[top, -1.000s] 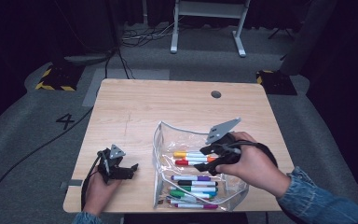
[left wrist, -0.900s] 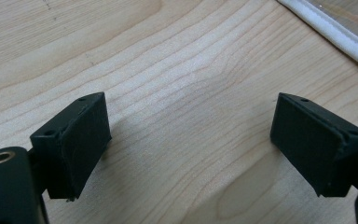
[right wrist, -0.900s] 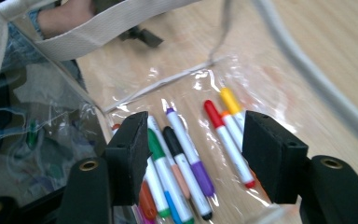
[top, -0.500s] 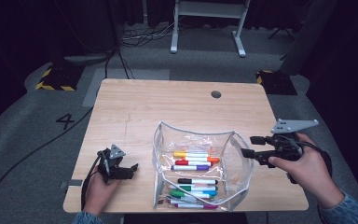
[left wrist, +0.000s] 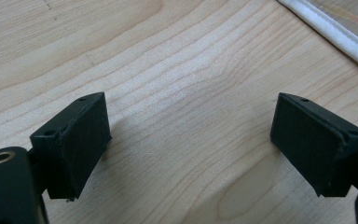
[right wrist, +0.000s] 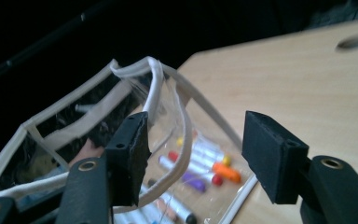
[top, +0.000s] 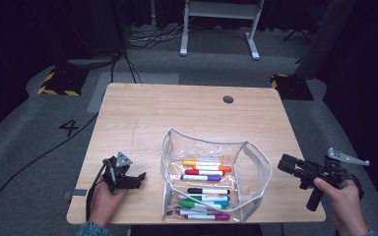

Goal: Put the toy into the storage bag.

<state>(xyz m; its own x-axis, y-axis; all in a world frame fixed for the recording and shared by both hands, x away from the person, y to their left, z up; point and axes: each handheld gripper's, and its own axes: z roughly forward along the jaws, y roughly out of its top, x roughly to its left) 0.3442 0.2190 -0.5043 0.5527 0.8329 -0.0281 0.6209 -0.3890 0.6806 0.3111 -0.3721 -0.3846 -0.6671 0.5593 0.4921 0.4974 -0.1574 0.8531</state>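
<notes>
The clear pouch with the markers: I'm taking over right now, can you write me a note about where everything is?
Left gripper: open, resting low on the table, left of the clear pouch, holding nothing.
Right gripper: open, empty, at the table's right edge, jaws pointing toward the pouch.
Pouch: standing open near the front edge, markers lying inside.
Done: markers are in the pouch.
Left: probably closing the pouch.

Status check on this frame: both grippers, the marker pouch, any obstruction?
Left gripper open, empty, on table. Right gripper open, off table's right edge. Clear pouch open, markers inside. Nothing blocking.
</notes>
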